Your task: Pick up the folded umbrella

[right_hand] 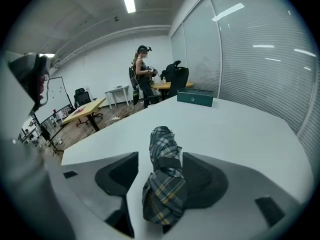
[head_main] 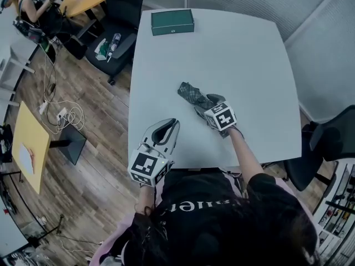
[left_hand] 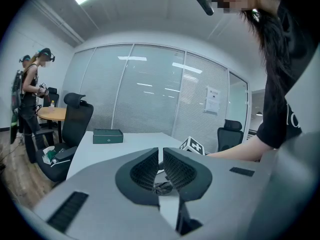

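- Grey left tool point(head_main: 171, 123) is low at the desk's near edge, well apart from the umbrella. Its own view shows the left tool point(left_hand: 161, 152) with its jaws together and nothing between them.
- Green box point(head_main: 172, 22) lies at the far edge of the white desk point(head_main: 244, 54). It has a small emblem on its front, too small to read.
- Plaid folded umbrella point(head_main: 191, 93) lies flat mid-desk, with its near end under the right tool point(head_main: 206, 103).
- In the right tool's own view, the right tool point(right_hand: 160, 156) has its jaws apart and the folded umbrella point(right_hand: 161, 149) lies lengthwise between them. The left pad is clear of the fabric. The right pad is just beside it, and I cannot tell whether they touch.
- Risk, judged: the pads would close on loose fabric near one end, so the cloth could slide and the free end droop on the lift.
- Risk, judged: a closing jaw that meets one side first could push the umbrella sideways across the smooth desk.
- Writing: the marker cubes show patterns only. The shirt print is upside down and partly hidden, so it is not legible. A sheet on the glass wall is too small to read.
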A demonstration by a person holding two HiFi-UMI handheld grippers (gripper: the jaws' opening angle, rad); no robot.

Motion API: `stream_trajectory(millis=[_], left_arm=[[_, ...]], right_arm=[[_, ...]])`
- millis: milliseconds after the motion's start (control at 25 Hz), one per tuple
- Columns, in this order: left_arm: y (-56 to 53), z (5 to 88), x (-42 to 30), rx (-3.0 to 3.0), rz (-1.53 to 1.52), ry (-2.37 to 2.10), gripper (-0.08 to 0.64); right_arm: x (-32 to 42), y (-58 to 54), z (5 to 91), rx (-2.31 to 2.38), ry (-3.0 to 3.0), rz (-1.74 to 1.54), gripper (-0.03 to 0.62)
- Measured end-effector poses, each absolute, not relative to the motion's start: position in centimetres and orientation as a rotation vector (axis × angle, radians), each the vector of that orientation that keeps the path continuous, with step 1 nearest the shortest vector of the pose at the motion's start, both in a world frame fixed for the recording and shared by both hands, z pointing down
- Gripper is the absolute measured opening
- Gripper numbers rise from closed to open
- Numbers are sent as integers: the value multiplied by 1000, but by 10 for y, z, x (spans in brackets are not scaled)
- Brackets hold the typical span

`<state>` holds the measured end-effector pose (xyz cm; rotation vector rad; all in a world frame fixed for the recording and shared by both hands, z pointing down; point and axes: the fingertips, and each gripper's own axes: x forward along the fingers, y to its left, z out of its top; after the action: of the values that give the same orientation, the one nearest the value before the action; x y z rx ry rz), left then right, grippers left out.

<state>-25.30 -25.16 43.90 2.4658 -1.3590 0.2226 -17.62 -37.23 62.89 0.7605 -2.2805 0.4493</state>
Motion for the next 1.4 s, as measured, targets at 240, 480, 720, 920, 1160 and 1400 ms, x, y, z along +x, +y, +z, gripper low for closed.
stream_trajectory(millis=[240,480,720,920,1160,1400], left_arm=[[-259,444,-263,2473,215,-1318,32],[-264,446,-272,2467,195,-1308,31],[-264,451,-285,2437,188,-1339,32],[-264,453,-294,2407,172,-1371,32],[-259,448,-297,2395,158,-1410,32],[-253,444,-290,2388,161,-1439,32]], right_arm=[[-186,-390,653,692,-2203,415,290],[-195,-391,689,578,-2076,410,304],[-185,-394,712,559,-1960,392,305],[-183,-391,717,547,-1988,433,305],[-185,-389,711,594,-2006,438,292],[-183,-381,709,640,-2021,549,250]])
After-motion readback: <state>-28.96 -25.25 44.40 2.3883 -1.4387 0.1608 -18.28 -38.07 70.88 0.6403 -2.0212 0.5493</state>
